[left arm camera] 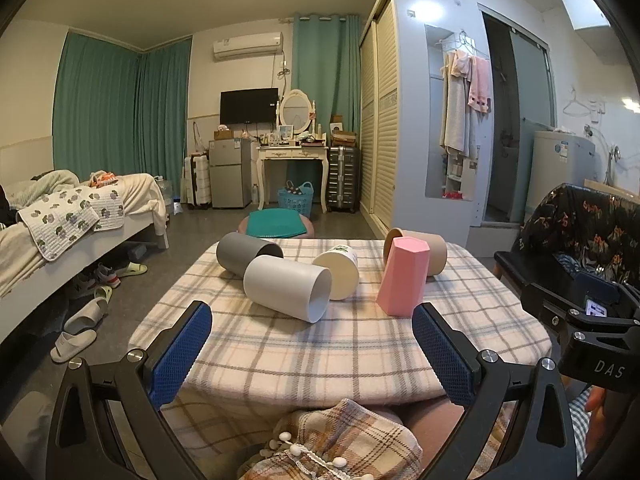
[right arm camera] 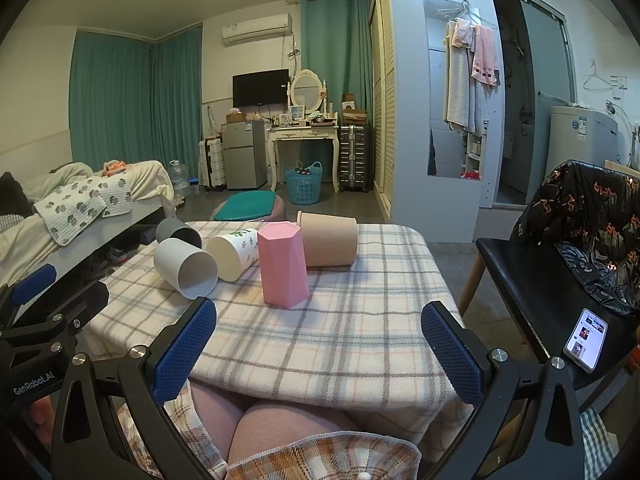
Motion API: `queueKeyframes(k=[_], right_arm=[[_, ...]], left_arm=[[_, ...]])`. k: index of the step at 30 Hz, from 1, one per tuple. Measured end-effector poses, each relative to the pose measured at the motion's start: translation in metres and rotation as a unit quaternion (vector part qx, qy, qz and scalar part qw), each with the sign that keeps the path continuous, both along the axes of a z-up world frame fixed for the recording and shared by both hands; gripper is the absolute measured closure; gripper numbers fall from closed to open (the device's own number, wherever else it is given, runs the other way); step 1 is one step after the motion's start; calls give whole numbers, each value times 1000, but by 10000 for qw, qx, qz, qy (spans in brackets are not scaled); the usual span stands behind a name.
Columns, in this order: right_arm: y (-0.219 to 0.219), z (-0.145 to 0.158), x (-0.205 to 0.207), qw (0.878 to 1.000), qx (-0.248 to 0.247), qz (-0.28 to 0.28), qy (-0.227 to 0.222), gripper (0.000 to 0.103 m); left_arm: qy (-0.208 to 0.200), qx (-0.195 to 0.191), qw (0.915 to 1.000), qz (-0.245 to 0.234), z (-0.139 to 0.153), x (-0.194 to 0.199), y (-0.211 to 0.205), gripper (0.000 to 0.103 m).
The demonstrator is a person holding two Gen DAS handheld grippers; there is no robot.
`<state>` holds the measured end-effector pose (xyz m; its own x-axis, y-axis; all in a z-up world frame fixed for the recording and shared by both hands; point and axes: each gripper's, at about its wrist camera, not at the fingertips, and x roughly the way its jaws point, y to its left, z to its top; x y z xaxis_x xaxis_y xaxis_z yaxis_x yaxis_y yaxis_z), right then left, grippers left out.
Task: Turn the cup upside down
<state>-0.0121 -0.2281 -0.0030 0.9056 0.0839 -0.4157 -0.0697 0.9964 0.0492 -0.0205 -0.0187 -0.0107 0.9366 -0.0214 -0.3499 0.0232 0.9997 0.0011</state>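
Several cups are on the plaid-covered table (left arm camera: 340, 356). A pink faceted cup (left arm camera: 402, 278) (right arm camera: 282, 270) stands upside down. A light grey cup (left arm camera: 288, 288) (right arm camera: 186, 268), a dark grey cup (left arm camera: 244, 254) (right arm camera: 176, 232), a cream cup with green print (left arm camera: 338, 272) (right arm camera: 234, 254) and a tan cup (left arm camera: 434, 254) (right arm camera: 330, 242) lie on their sides. My left gripper (left arm camera: 312, 356) is open and empty, near the table's front edge. My right gripper (right arm camera: 320, 354) is open and empty, also at the front edge, short of the cups.
A black chair (right arm camera: 552, 280) with a floral cloth and a phone (right arm camera: 586, 340) stands right of the table. A stool with a green cushion (left arm camera: 276, 224) is behind the table. A bed (left arm camera: 80, 220) is at the left. My legs are under the table's front edge.
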Motion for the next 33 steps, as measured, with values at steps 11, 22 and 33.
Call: queueKeyframes(k=[11,22,33], right_arm=[[1,-2,0,10000,-18,24,33,0],[2,-4,1,10000,-9,43,53,0],[5,-8,2,9999,-24,63,96,0]], left_arm=[[11,7,10000,-8,0,0,0,0],[13,-2,10000,-7,0,-1,-1,0],[22,14,10000,2,-2,0,-1,0]])
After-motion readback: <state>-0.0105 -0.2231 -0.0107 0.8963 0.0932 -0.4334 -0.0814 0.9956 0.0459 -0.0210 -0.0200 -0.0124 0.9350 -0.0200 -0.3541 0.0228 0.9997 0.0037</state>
